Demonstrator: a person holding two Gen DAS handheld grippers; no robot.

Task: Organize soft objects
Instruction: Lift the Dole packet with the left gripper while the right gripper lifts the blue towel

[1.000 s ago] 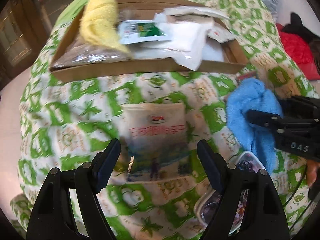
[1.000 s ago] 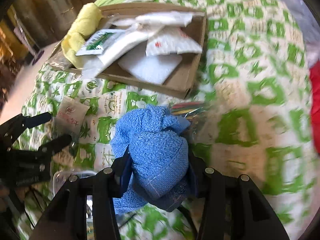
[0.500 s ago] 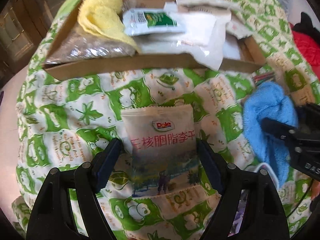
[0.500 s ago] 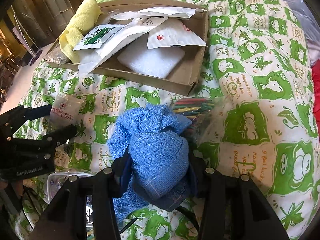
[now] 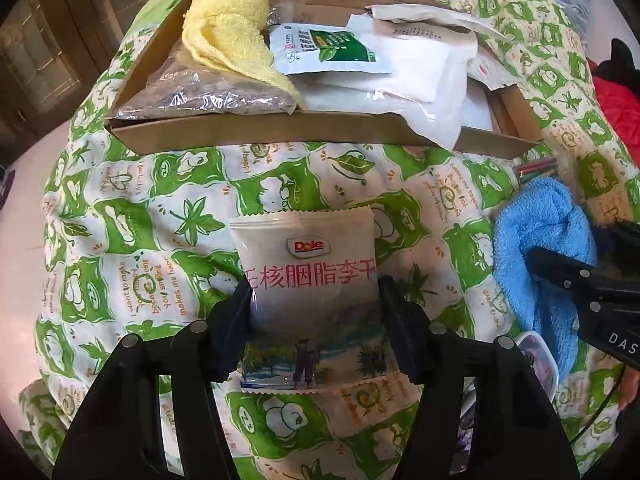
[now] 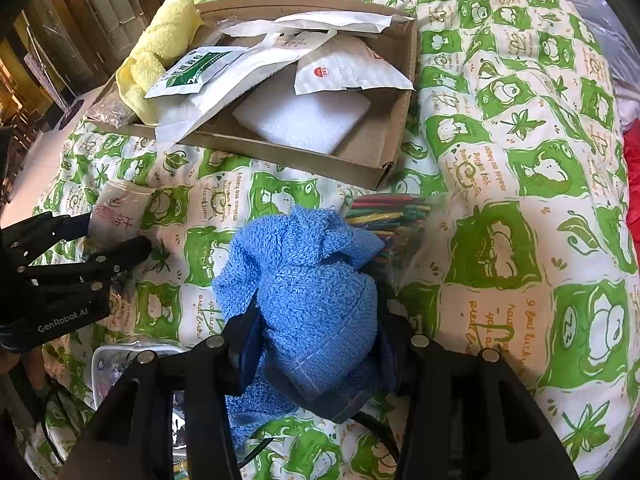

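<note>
Since a second ago, the left gripper (image 5: 314, 304) has moved forward and narrowed, so its two black fingers now press against both side edges of the Dole snack packet (image 5: 308, 280), grasping it where it lies flat on the green-and-white quilt (image 5: 132, 240). Before, the packet lay ahead of wide-open fingers.

Seen from the right wrist, the right gripper (image 6: 316, 332) stays clenched on a bunched blue towel (image 6: 308, 292), which bulges up between its fingers and hangs down toward the quilt. Low on the left of that view, a clear plastic container (image 6: 116, 364) sits on the quilt, partly hidden. Just beyond the towel, touching its far side, lies a clear bag of coloured sticks (image 6: 384, 216).

Farther back, a shallow cardboard box (image 6: 304, 160) rests on the quilt. Inside it are a white foam block (image 6: 304, 116), a white pouch with a red dot (image 6: 352, 72), a green-and-white sachet (image 5: 328, 48) lying on white plastic bags (image 5: 400, 80), and a clear bag of brown grains (image 5: 208, 96) in the near left corner. A yellow towel (image 5: 232, 20) drapes over the box's far left part, partly covering the grain bag. At the right edge of the left wrist view, well apart from the box, red fabric (image 5: 616, 100) shows.
</note>
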